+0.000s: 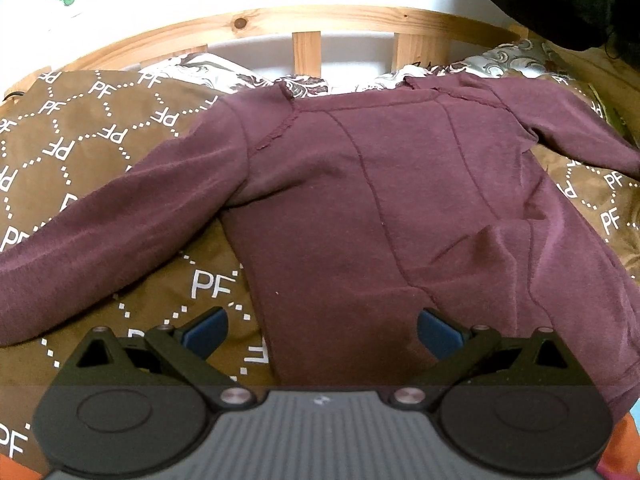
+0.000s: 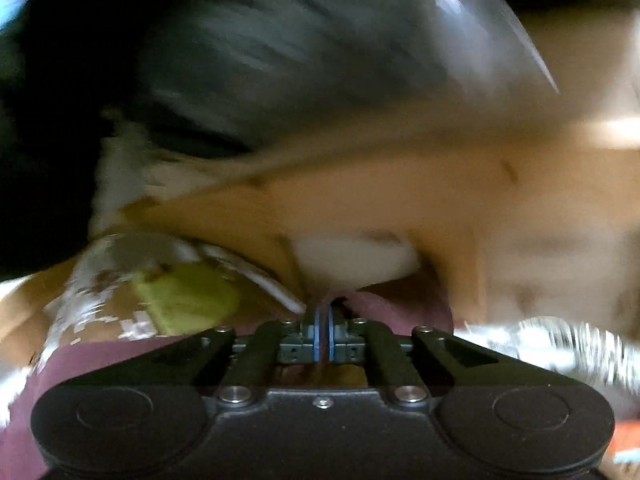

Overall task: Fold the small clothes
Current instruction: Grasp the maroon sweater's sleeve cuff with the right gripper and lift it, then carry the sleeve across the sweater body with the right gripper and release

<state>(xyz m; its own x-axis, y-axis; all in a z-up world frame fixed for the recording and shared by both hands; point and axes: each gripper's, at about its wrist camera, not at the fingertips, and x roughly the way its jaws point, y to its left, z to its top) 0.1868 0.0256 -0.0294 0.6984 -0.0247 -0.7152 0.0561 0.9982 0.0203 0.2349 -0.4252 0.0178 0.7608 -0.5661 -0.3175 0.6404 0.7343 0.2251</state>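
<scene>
Item: maroon long-sleeved top, soft fleece-like cloth with raised seams running down the body and across the shoulders. It is lying flat and spread out on a brown bedspread printed with white "PF" letters and dotted diamonds. Its long axis is running from the hem, near the left wrist camera, away to the neckline by the wooden headboard; the two sleeves are stretching out and down to either side.

Left gripper: hovering over the hem edge, blue-padded fingers standing wide apart and holding nothing.

Right gripper: fingers pressed close together; a strip of maroon cloth is showing just beyond them, but the view is too blurred to tell whether they are pinching it.

Surroundings: patterned pillows lying against the headboard beyond the neckline; a black garment hanging at the upper right; a yellow-green object, blurred, lying left of the right gripper.
</scene>
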